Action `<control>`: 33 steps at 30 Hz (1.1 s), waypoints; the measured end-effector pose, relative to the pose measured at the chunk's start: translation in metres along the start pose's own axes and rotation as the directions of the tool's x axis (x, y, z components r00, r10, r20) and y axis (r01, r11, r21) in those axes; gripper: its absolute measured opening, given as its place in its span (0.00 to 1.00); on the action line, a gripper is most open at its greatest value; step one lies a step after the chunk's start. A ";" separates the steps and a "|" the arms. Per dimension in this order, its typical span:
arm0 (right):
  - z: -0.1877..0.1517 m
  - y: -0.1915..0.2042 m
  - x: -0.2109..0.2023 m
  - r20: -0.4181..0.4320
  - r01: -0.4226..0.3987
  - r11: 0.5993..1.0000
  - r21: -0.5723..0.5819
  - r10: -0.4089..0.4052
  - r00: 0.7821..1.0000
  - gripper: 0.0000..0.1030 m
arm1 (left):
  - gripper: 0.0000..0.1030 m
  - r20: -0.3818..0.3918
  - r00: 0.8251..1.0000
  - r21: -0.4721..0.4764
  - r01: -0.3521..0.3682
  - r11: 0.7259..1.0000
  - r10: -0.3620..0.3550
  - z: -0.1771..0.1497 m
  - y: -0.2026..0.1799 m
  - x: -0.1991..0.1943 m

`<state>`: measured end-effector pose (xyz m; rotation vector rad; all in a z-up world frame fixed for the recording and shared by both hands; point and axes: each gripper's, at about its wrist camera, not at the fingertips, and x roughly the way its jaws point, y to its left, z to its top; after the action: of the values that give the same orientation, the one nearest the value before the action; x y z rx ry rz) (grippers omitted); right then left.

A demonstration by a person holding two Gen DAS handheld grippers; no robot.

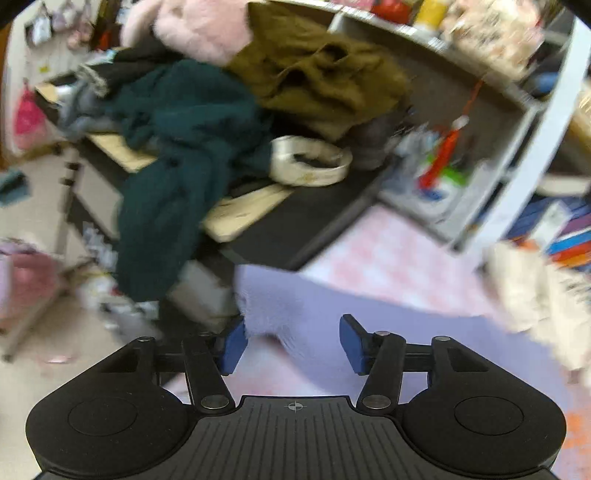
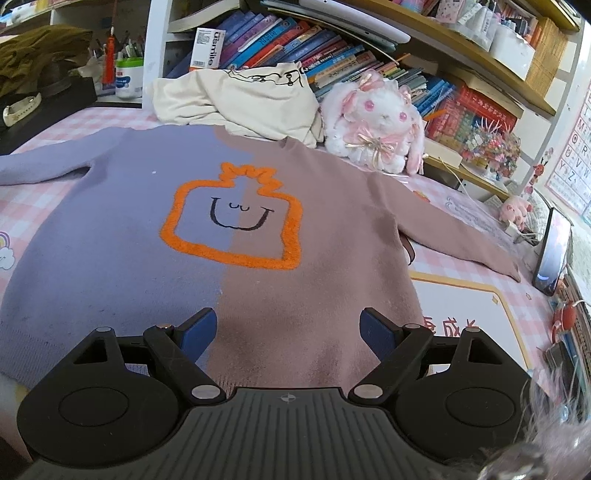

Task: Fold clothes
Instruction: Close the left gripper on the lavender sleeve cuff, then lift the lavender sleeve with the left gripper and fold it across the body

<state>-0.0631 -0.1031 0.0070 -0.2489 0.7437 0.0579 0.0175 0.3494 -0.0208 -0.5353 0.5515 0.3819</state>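
Left wrist view, blurred: the left gripper [image 1: 293,341] hangs with its blue pads wide apart and nothing between them. Just ahead of it lies the lilac sleeve [image 1: 295,306] of the sweater, spread on a pink checked sheet [image 1: 391,254]. Beyond the sleeve stands a dark bench [image 1: 295,218] carrying a heap of clothes: a dark green garment [image 1: 177,147] drooping over its edge, an olive garment [image 1: 321,81] behind that, and a pink fluffy thing [image 1: 195,26] at the top. A cream strap [image 1: 310,162] lies beside the olive garment.

Right wrist view, sharp: the right gripper [image 2: 290,328] is also spread wide and holds nothing, poised over the hem of the sweater [image 2: 229,236]. The sweater lies flat, front up, half lilac and half mauve, with an orange outline and a smiling face on the chest; both sleeves stretch outward. Behind its collar sit a crumpled cream garment [image 2: 240,103] and, beside that, a white and pink plush rabbit [image 2: 376,122]. A bookshelf [image 2: 332,51] rises behind them.
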 end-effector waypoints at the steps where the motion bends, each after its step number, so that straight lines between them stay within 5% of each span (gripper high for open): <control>1: 0.000 0.000 0.000 0.000 0.000 1.000 0.001 0.000 1.000 0.81 | 0.51 0.005 1.000 -0.015 0.022 1.000 -0.022 0.000 0.000 0.000; 11: -0.002 -0.003 0.001 -0.009 0.005 1.000 0.003 -0.005 1.000 0.81 | 0.47 -0.029 0.998 -0.213 0.048 0.976 -0.055 0.004 0.015 0.016; 20: -0.005 -0.007 0.002 -0.021 0.013 1.000 0.013 -0.013 1.000 0.81 | 0.37 -0.004 0.998 -0.441 0.058 0.896 -0.067 0.008 0.041 0.018; 27: -0.009 -0.011 0.001 -0.031 0.010 1.000 0.015 -0.010 0.999 0.81 | 0.04 -0.010 0.999 -0.514 0.036 0.857 -0.048 0.005 0.056 0.023; 30: -0.011 -0.015 0.001 -0.031 0.009 1.000 0.016 -0.009 0.999 0.81 | 0.04 -0.016 0.999 -0.473 0.020 0.881 -0.032 0.006 0.052 0.025; 33: -0.012 -0.021 0.002 -0.031 0.009 1.000 0.021 -0.009 0.999 0.81 | 0.04 -0.016 1.000 -0.355 -0.015 0.935 0.010 0.011 0.034 0.020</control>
<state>-0.0673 -0.1263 0.0014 -0.2338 0.7740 0.0380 0.0215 0.3867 -0.0377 -0.8845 0.5009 0.4952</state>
